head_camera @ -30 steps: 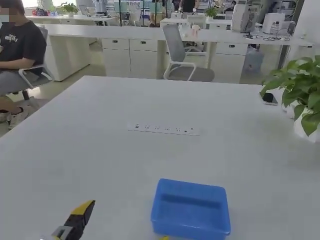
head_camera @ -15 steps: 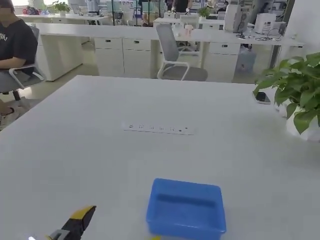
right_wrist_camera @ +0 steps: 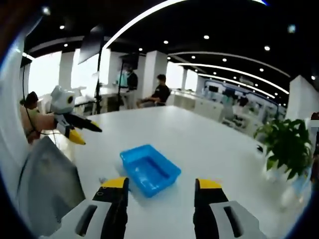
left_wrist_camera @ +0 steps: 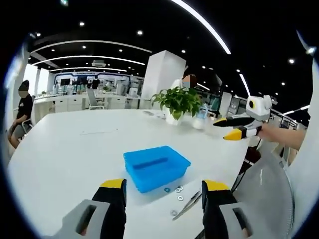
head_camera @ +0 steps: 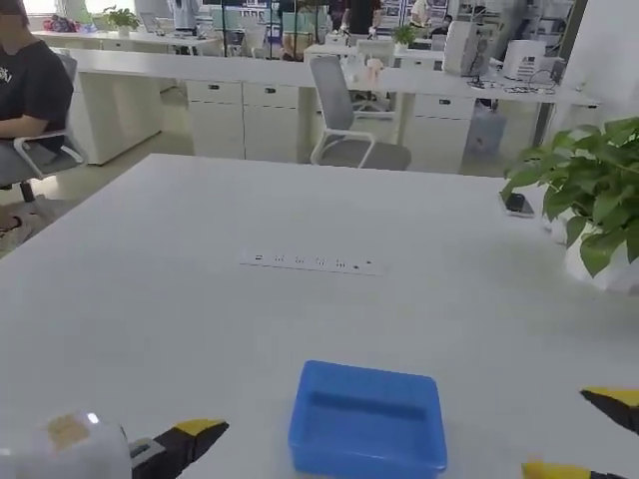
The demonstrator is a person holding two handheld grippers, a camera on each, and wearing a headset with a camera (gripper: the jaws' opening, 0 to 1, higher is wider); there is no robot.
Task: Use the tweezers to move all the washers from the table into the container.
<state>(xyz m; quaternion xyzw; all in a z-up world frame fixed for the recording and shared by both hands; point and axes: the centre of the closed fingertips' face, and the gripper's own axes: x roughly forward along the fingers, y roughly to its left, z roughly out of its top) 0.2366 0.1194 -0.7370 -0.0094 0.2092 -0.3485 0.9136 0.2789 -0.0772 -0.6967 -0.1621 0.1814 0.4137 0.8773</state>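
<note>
The blue container (head_camera: 367, 419) sits on the white table (head_camera: 200, 299) near its front edge. In the left gripper view, several small washers (left_wrist_camera: 179, 198) and the metal tweezers (left_wrist_camera: 188, 204) lie on the table just in front of the container (left_wrist_camera: 156, 167). My left gripper (left_wrist_camera: 164, 185) is open and holds nothing, low at the left (head_camera: 190, 444). My right gripper (right_wrist_camera: 160, 184) is open too, hovering at the lower right (head_camera: 589, 434), apart from the container (right_wrist_camera: 149, 169). Each gripper appears in the other's view: the right one (left_wrist_camera: 239, 127) and the left one (right_wrist_camera: 75, 129).
A potted plant (head_camera: 589, 200) stands at the table's right edge, with a phone (head_camera: 517, 204) beside it. A built-in power strip (head_camera: 312, 263) lies mid-table. A person (head_camera: 30, 80) sits at the far left, and an office chair (head_camera: 344, 110) stands beyond the table.
The head camera has shifted slightly. My left gripper has come further into view at the lower left. My right gripper's tips have entered at the lower right. The container has stayed put.
</note>
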